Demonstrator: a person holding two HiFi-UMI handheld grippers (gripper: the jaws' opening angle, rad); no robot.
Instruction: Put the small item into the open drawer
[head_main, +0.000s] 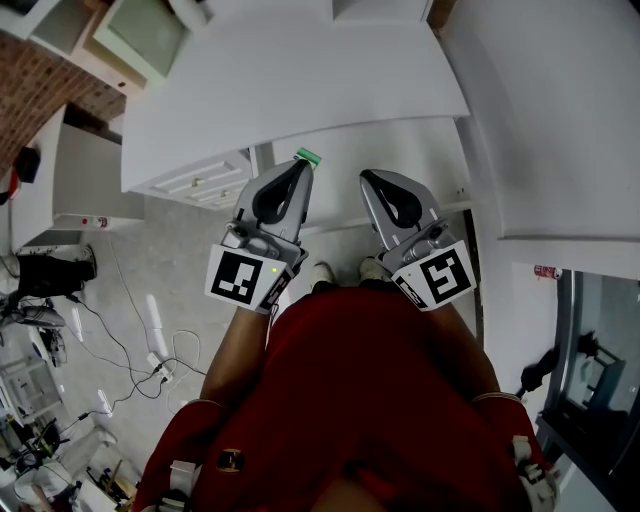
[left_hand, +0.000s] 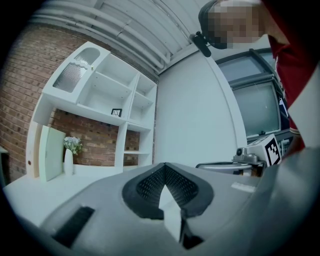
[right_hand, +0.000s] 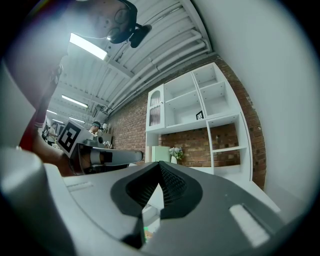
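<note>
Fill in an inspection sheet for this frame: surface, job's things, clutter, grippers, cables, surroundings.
Surface: white curved-edge tabletop, ahead of the person.
Job's things: small green item at the left gripper's tip, grip unclear; white panelled drawer unit under the tabletop, no open drawer discernible.
Clutter: white vase with flowers and pale green panel at the tabletop's far end.
Grippers: left gripper, tongs shut; right gripper, tongs shut; side by side.
Cables: white and dark cables trailing on the grey floor, at the person's left.
Surroundings: white open shelving against red brick wall.
</note>
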